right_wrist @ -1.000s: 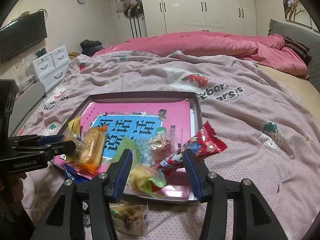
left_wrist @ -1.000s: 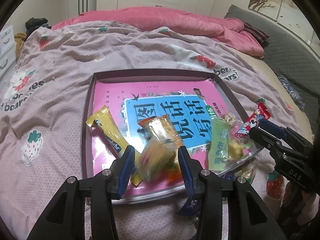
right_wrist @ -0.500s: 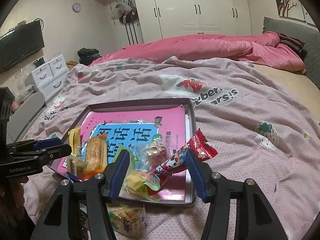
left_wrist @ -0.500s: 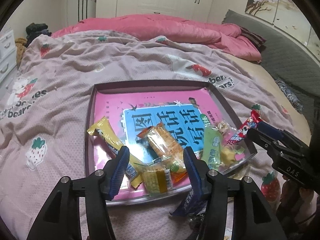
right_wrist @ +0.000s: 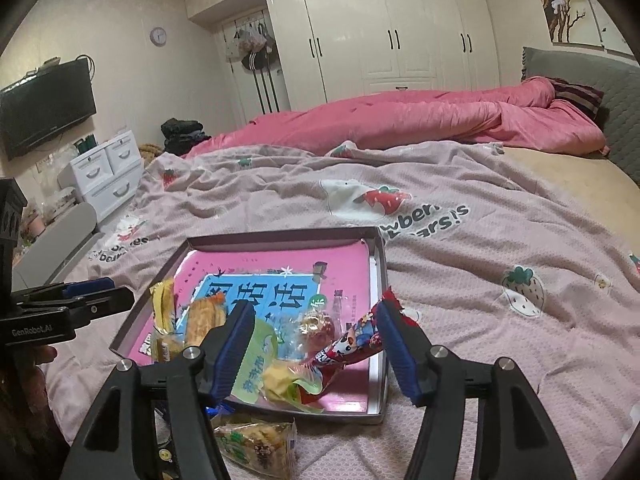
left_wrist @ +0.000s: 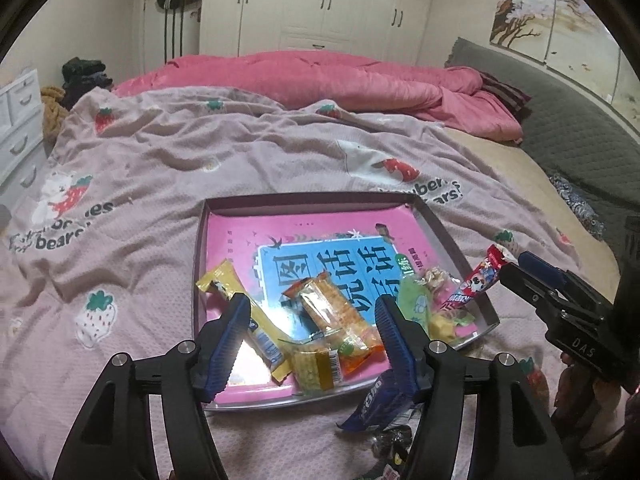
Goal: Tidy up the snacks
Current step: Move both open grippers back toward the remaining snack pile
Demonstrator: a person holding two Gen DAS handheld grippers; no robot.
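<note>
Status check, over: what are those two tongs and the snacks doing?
Both tongs, left and right, just opened, empty. Snacks piled in tray. Blue wrapper and cracker pack outside it.

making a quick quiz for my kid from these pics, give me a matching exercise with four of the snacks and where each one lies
Things:
1. yellow long packet
2. red cartoon packet
3. dark blue wrapper
4. orange cracker packet

Places:
A. on the blanket, in front of the tray's near edge
B. middle of the tray, on the blue panel
C. left side of the tray
D. propped over the tray's right rim

Pairs: 1-C, 2-D, 3-A, 4-B
</note>
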